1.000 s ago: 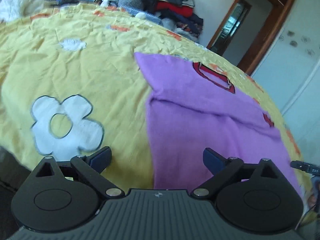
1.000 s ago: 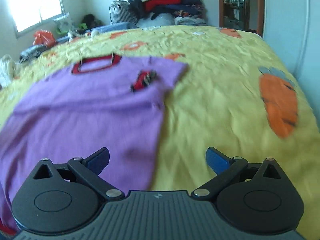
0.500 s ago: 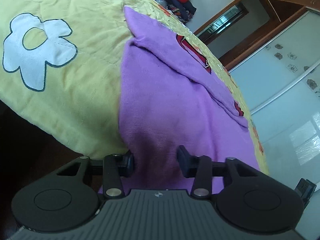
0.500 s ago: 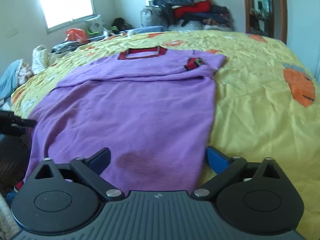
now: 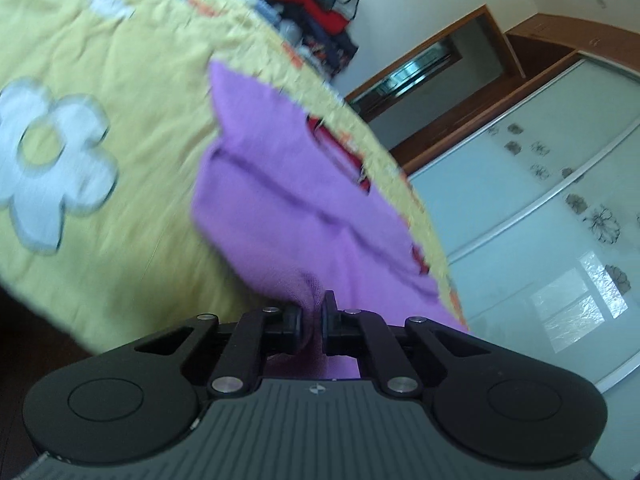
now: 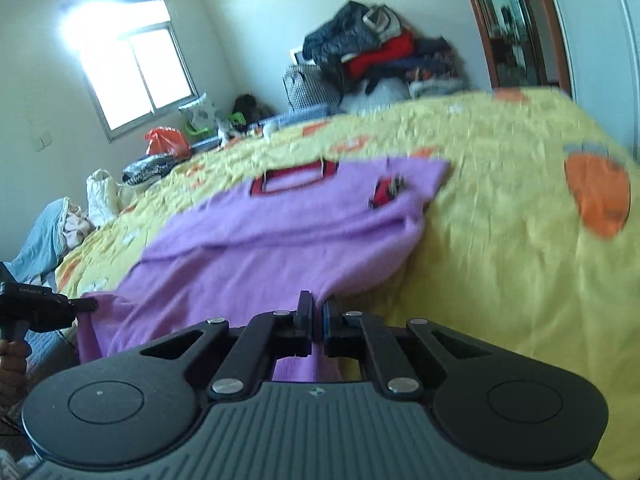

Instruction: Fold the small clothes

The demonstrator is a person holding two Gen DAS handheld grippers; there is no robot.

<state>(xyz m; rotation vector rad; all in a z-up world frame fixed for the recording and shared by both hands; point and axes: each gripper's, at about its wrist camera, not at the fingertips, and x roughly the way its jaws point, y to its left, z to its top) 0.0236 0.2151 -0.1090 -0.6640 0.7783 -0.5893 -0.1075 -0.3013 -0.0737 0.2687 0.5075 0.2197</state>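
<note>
A purple shirt [image 6: 280, 236] with a red collar and its sleeves folded in lies on the yellow bedspread [image 6: 500, 240]. It also shows in the left wrist view [image 5: 288, 208]. My left gripper [image 5: 311, 312] is shut on the shirt's near left hem corner. My right gripper [image 6: 314, 312] is shut on the near right hem corner. Both corners are raised off the bed. The left gripper also shows at the left edge of the right wrist view [image 6: 86, 305], pinching the hem.
A pile of clothes [image 6: 380, 60] is stacked at the far end of the bed. Bags and bundles [image 6: 164, 144] lie along the bed's far left side below a window. A sliding glass wardrobe [image 5: 540, 200] stands on the right.
Both grippers closed on the shirt's near hem corners and lifted them. The hem rose off the bed edge.
</note>
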